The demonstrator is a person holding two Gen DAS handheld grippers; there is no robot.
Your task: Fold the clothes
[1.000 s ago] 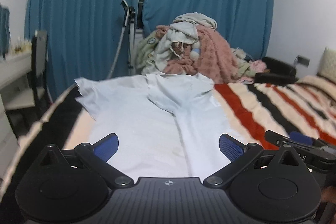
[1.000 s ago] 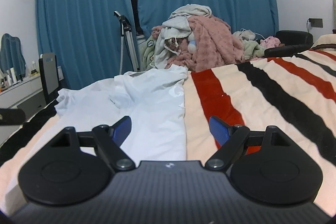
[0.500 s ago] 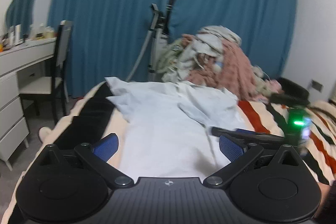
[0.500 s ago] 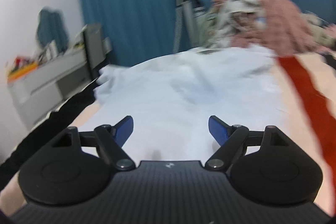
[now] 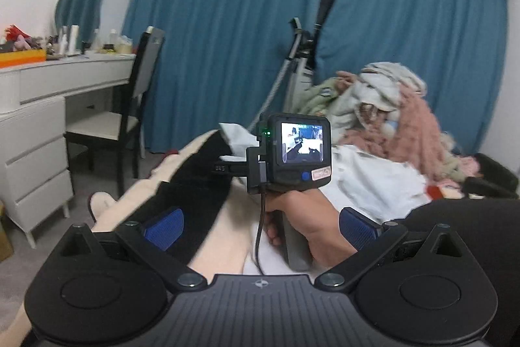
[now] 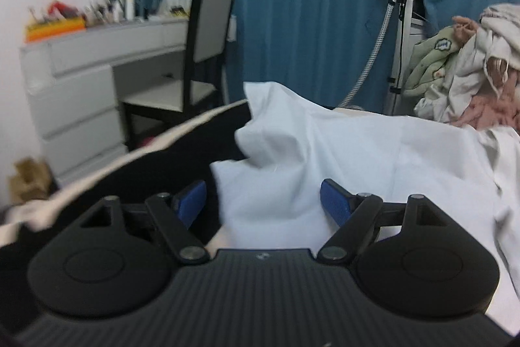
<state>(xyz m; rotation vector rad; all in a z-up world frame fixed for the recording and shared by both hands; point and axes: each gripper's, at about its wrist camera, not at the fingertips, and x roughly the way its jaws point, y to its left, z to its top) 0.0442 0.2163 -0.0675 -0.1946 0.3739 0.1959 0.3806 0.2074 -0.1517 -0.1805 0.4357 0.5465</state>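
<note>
Nearest the bed's left edge, the right gripper hangs with jaws spread and empty, having just narrowed a little, its blue pads straddling the near left border of the white shirt. That garment lies flat on the bed, long axis running away toward the clothes pile at the far end. The right gripper is nearer the shirt's left edge; the left gripper, also spread and empty, trails behind the right hand.

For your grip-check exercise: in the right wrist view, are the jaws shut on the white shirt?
No, the right gripper stands open over the white shirt.
</note>
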